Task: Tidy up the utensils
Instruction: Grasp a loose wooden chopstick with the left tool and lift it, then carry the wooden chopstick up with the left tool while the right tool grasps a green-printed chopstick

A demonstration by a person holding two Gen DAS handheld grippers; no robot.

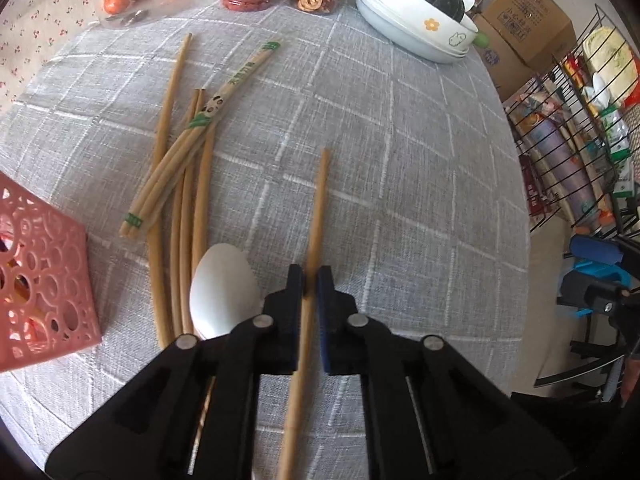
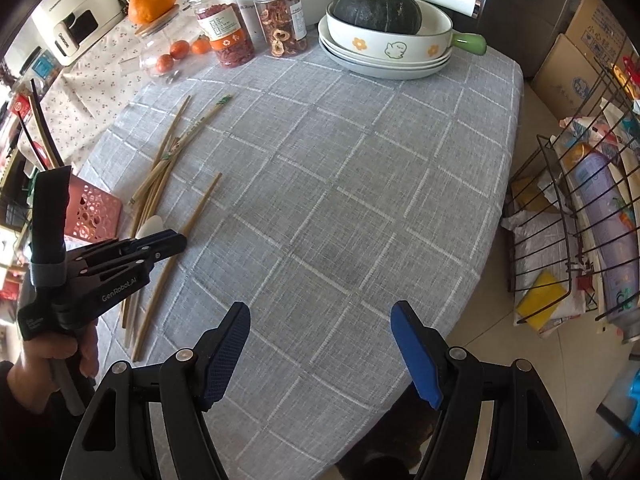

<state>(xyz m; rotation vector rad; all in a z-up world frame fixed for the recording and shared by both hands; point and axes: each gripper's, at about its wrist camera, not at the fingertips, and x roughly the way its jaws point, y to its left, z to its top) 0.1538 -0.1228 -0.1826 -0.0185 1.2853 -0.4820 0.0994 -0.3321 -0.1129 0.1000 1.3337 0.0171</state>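
Left wrist view: the left gripper (image 1: 310,280) pinches a lone bamboo chopstick (image 1: 316,216) lying on the grey checked tablecloth (image 1: 400,168), apart from the loose chopstick pile (image 1: 180,184) and the white spoon (image 1: 222,284), probably to carry it to the pink perforated basket (image 1: 44,280), whose contents are unclear.

Right wrist view: the right gripper (image 2: 320,352) hangs spread and empty over bare cloth. A dark squash (image 2: 376,8) sits in a flowered dish (image 2: 384,46).

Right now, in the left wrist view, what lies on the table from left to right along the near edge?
Pink basket → loose chopsticks → white spoon → single chopstick clamped in the left gripper.
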